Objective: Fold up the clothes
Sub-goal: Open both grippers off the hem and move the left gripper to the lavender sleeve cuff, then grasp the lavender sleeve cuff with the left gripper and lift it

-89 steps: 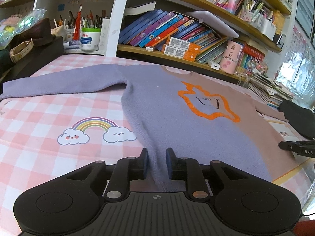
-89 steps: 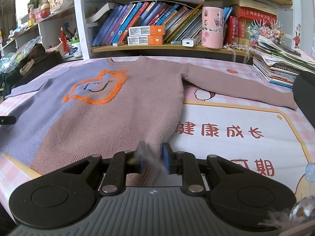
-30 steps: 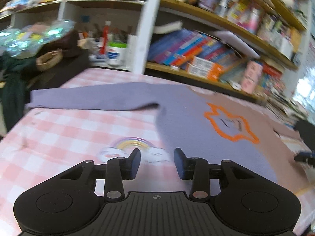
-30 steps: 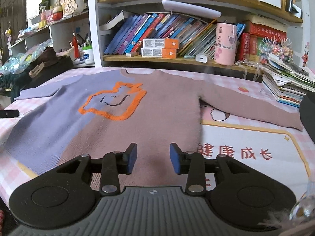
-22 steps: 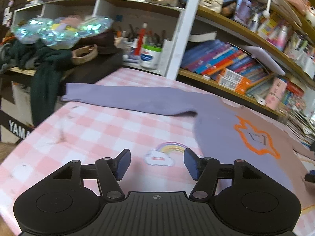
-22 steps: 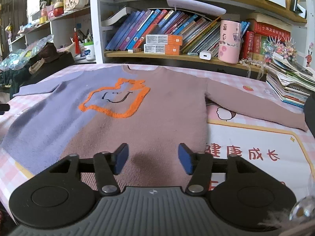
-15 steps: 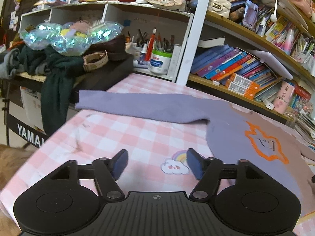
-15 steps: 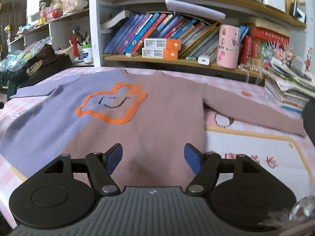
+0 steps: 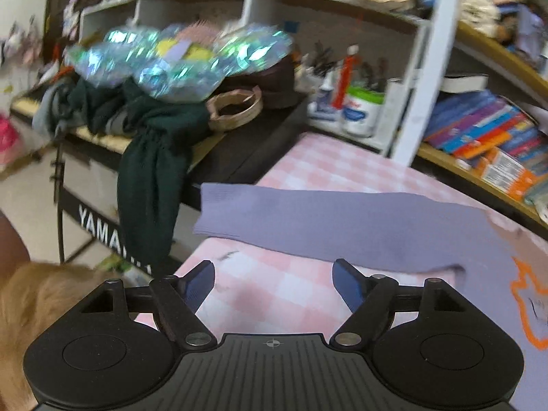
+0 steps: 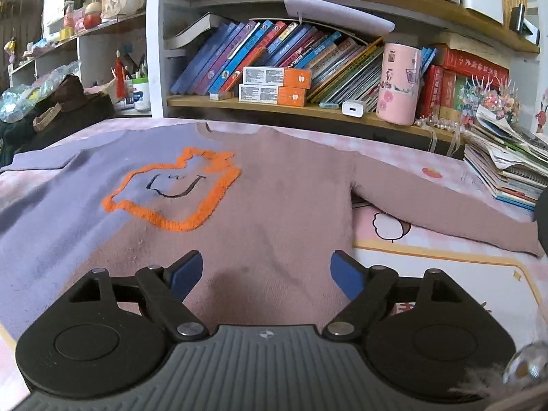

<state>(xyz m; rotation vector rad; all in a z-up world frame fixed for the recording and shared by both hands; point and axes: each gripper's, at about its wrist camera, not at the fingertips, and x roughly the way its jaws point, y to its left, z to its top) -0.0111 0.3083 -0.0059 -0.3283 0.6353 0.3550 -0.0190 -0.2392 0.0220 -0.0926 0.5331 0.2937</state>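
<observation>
Left wrist view: "YAMA…" lettering (image 9: 99, 229) beyond bench edge (image 9: 191, 257) — left claw (image 9: 274, 282) spread wide, empty, short of lilac sleeve (image 9: 342, 226). Right wrist view: right claw (image 10: 265, 274) likewise spread over sweater (image 10: 267, 205) lying flat on bench; bare mat to right — lettering partly hidden.

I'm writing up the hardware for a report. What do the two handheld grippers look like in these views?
Both look alike. The left gripper and right gripper each have a matte black body with a ribbed centre plate bearing a small crosshair mark, two round discs at the sides, black linkage arms with silver pivot screws, and blue pads on the fingertips. No cables or sleeves show.
</observation>
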